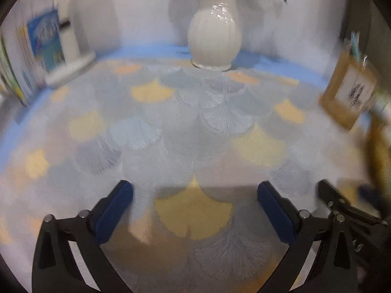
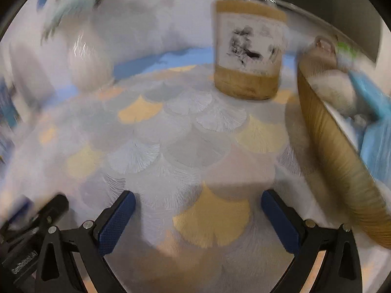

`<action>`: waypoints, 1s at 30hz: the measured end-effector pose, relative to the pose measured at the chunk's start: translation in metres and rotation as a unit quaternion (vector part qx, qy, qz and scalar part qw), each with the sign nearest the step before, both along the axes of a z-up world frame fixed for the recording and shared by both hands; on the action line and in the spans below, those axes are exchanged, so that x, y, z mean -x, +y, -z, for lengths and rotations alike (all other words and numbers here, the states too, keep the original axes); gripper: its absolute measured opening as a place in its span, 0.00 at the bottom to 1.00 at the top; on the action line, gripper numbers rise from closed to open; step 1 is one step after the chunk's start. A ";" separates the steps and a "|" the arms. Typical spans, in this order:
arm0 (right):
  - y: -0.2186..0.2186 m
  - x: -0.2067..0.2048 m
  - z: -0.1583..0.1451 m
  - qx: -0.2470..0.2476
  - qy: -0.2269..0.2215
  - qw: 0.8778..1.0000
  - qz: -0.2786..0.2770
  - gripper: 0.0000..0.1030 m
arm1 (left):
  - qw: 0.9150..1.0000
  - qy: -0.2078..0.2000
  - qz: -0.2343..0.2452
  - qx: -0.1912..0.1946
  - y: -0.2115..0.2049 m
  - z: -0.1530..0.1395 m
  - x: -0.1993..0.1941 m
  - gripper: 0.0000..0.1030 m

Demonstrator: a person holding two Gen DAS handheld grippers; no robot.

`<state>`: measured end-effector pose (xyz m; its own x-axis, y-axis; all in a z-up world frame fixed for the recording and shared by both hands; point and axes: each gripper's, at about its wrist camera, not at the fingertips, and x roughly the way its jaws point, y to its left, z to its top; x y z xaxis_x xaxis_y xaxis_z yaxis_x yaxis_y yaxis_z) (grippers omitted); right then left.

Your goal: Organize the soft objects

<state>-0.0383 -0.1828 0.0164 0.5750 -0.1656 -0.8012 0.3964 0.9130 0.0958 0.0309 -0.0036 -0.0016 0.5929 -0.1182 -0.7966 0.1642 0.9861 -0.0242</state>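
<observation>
Blue-padded right claw (image 2: 198,222) spread apart over bare table (image 2: 185,146), gripping nothing; left claw (image 1: 195,216) likewise apart and empty. Farther off, up and right of right claw: wicker basket (image 2: 337,161) holding soft blue and white cloths (image 2: 376,127). Right claw nearer.

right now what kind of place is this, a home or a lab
Probably a home-style tabletop set against a wall: a tablecloth printed with fan-shaped leaves, a white ceramic vase holding foliage, a wooden picture frame, and a basket with soft items in it.
</observation>
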 end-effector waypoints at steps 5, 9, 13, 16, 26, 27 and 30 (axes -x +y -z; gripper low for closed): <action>0.009 -0.008 0.005 0.065 0.030 0.997 0.008 1.00 | 1.000 0.004 -0.002 0.003 0.002 -0.001 0.002 0.99; 0.005 -0.007 0.005 0.058 0.026 0.998 0.009 1.00 | 1.000 0.003 -0.001 0.003 0.002 0.000 0.003 0.99; 0.007 -0.007 0.004 0.058 0.026 0.998 0.010 1.00 | 1.000 0.004 -0.001 0.003 0.003 0.000 0.003 0.99; 0.007 -0.007 0.004 0.058 0.027 0.998 0.010 1.00 | 1.000 0.004 -0.001 0.003 0.002 0.000 0.003 0.99; 0.008 -0.007 0.004 0.058 0.026 0.998 0.010 1.00 | 1.000 0.004 -0.001 0.003 0.003 0.000 0.003 0.99; 0.008 -0.007 0.004 0.058 0.026 0.998 0.010 1.00 | 1.000 0.004 -0.001 0.003 0.003 0.000 0.004 0.99; 0.007 -0.007 0.005 0.058 0.026 0.998 0.010 1.00 | 1.000 0.004 -0.001 0.003 0.003 0.000 0.003 0.99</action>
